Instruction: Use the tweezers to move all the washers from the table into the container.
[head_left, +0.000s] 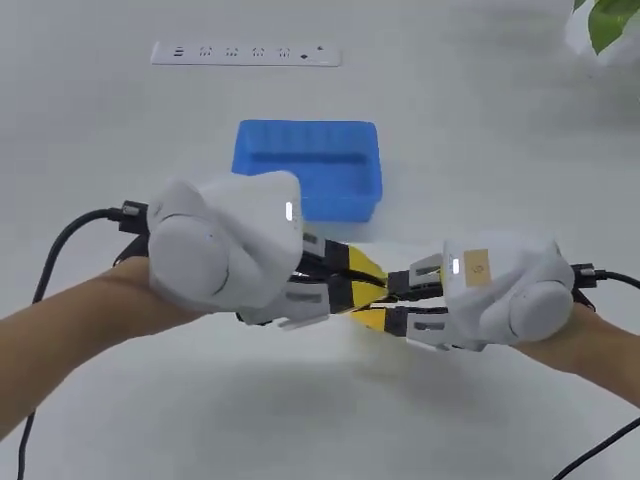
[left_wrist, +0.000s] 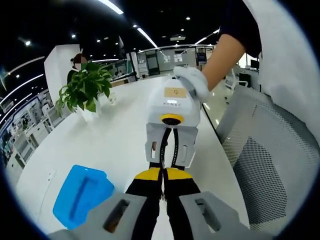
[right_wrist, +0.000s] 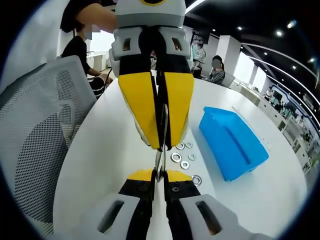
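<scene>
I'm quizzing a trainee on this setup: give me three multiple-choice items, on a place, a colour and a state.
1. The washers lie: A in the container; B on the table beside it; C held in the tweezers.
2. The container is: A blue; B red; C green.
3. The tweezers are: A on the table; B in the container; C pinched by the left hand-held gripper and right hand-held gripper.
B, they lie on the tabletop by the container; A, blue walls; C, both sets of jaws close on them.
</scene>
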